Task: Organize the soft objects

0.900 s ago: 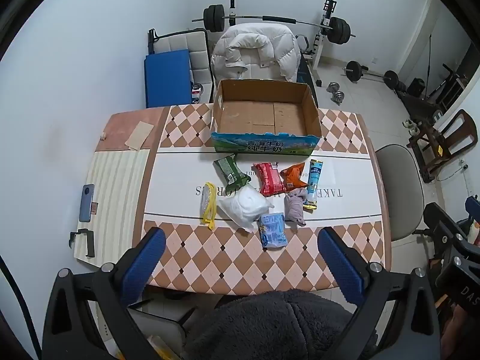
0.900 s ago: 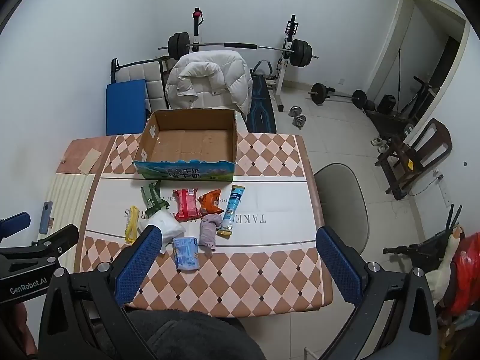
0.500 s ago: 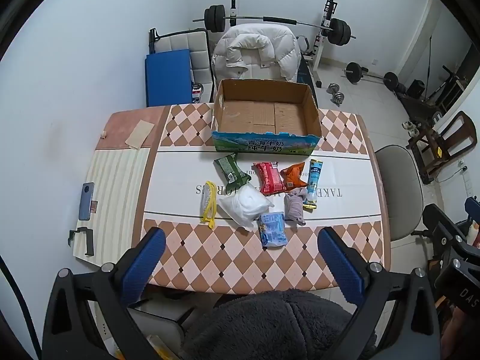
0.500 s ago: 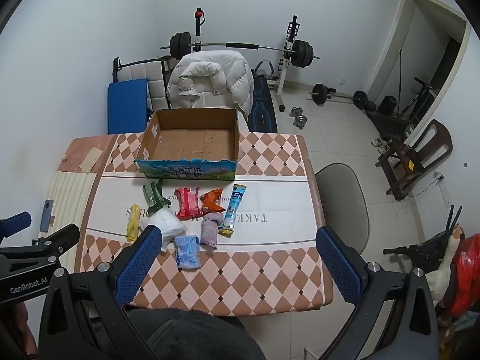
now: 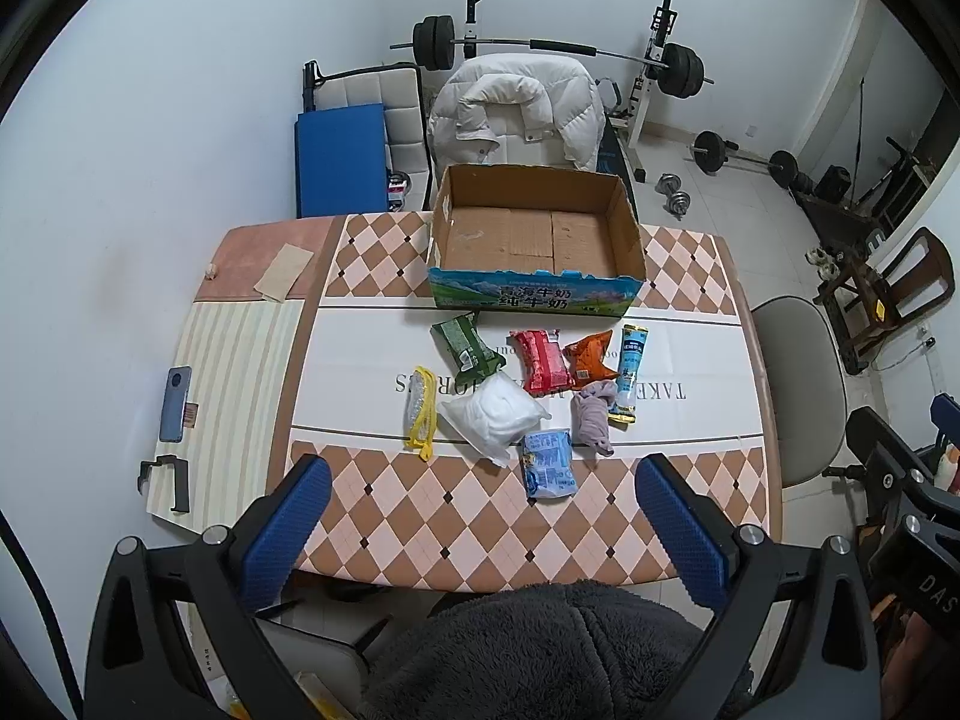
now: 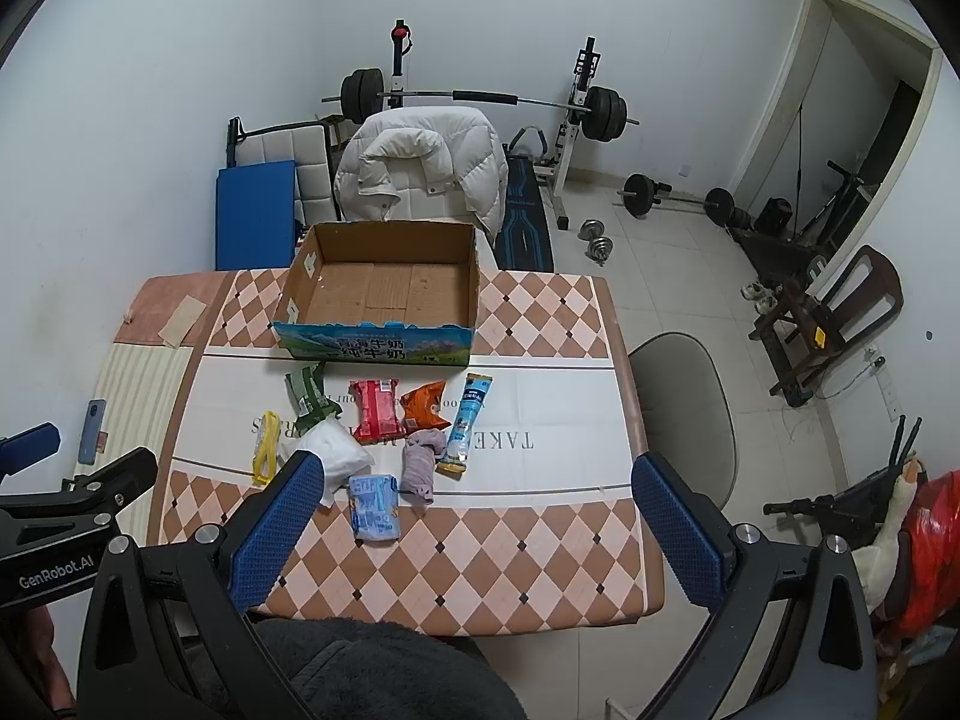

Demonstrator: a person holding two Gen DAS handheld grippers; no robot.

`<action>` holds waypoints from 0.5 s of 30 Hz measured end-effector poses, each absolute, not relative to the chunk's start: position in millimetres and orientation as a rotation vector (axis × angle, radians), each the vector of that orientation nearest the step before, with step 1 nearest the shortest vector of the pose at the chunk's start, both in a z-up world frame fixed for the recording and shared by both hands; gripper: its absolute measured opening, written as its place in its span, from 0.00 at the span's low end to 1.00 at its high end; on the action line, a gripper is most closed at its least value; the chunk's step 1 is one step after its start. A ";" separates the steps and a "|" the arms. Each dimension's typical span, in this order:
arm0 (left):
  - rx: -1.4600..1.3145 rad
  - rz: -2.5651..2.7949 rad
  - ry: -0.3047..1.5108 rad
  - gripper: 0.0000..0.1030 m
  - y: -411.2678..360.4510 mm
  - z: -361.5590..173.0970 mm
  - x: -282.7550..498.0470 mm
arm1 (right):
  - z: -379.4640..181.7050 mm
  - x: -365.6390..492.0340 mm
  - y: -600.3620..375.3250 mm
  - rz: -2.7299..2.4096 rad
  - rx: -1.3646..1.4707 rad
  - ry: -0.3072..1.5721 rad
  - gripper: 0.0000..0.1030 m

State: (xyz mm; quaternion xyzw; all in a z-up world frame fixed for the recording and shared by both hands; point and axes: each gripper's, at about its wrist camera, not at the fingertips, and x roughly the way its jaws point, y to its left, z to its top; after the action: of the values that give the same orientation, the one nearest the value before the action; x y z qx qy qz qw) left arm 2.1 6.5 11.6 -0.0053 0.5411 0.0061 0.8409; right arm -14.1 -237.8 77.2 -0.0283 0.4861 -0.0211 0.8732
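Both grippers high over the table, spread wide, holding nothing.
Left gripper (image 5: 480, 531) and right gripper (image 6: 477, 531) well short of packets (image 5: 543, 360) and cardboard box (image 5: 534, 234) farther out.

We note even, diffuse indoor light with a cool cast and no hard shadows. Both views are sharp at centre. Fisheye distortion bows the table (image 5: 384, 516) edges and walls; black vignette fills the corners. We see no glare.

white walls; tiled floor (image 6: 672, 252); barbell rack (image 5: 558, 51) behind; white jacket (image 5: 519, 111) over chair; doorway (image 6: 864, 114) right
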 end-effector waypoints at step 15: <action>-0.016 0.017 1.133 1.00 8.2 14.8 -0.1 | 78.4 -16.1 -240.4 -0.044 -0.063 1.012 1.00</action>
State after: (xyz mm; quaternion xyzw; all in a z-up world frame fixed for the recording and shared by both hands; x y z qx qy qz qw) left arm -0.1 8.2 14.8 -0.0078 0.5366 0.0079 0.8437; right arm -16.1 -240.4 78.4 -0.0303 0.4846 -0.0210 0.8740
